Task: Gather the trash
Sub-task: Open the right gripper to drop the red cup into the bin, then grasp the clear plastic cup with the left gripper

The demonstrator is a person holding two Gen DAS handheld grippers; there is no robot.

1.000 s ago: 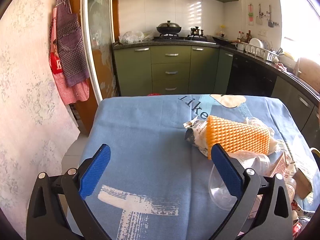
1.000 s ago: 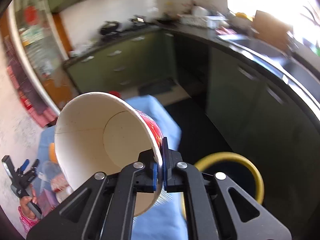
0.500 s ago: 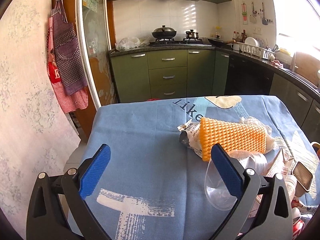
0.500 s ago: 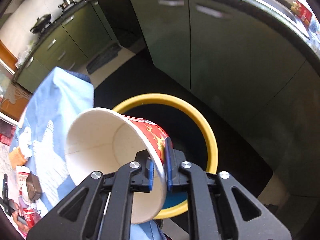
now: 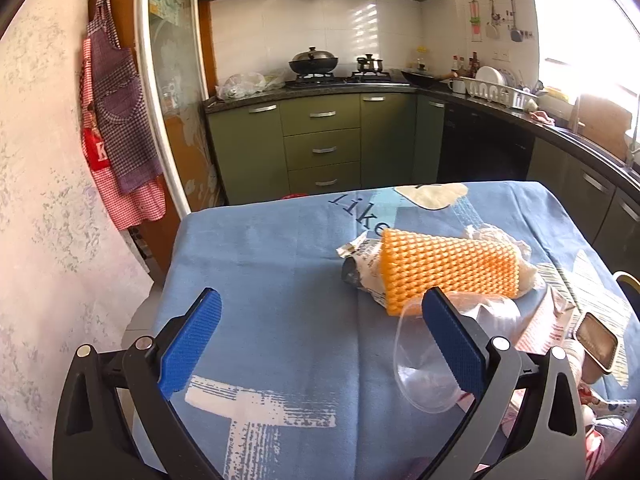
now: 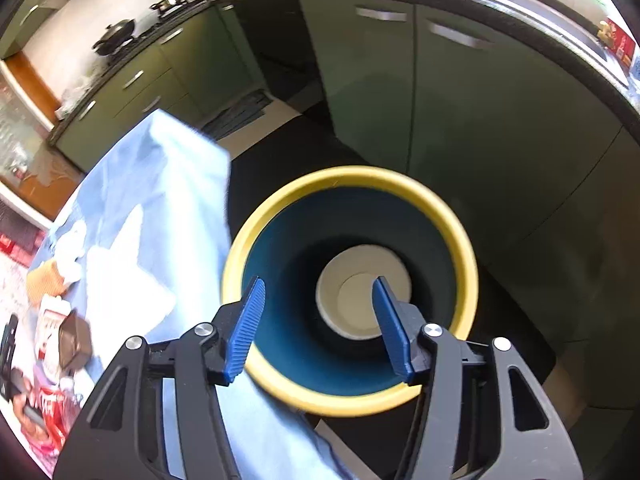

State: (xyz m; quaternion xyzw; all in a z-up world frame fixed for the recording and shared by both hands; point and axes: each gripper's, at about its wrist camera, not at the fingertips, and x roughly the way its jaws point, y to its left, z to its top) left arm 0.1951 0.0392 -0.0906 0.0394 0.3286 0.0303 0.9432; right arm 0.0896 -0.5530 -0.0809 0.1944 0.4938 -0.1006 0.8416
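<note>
My right gripper (image 6: 318,326) is open and empty above a yellow-rimmed blue bin (image 6: 452,216) on the floor beside the table. A white paper cup (image 6: 352,296) lies inside the bin, mouth up. My left gripper (image 5: 320,340) is open and empty over the blue tablecloth (image 5: 260,264). Ahead and right of it lies a trash pile: an orange foam net (image 5: 444,268) over a crumpled wrapper (image 5: 360,264), and a clear plastic cup (image 5: 424,380) lying on its side by the right finger.
More wrappers, a small tin (image 5: 596,338) and red packaging (image 6: 48,404) lie at the table's right end. Green kitchen cabinets (image 5: 324,148) and a counter ring the room. Aprons (image 5: 116,128) hang on the left wall.
My right gripper swung down over the bin and opened. The paper cup it held has dropped into the bin. My left gripper has barely moved.
</note>
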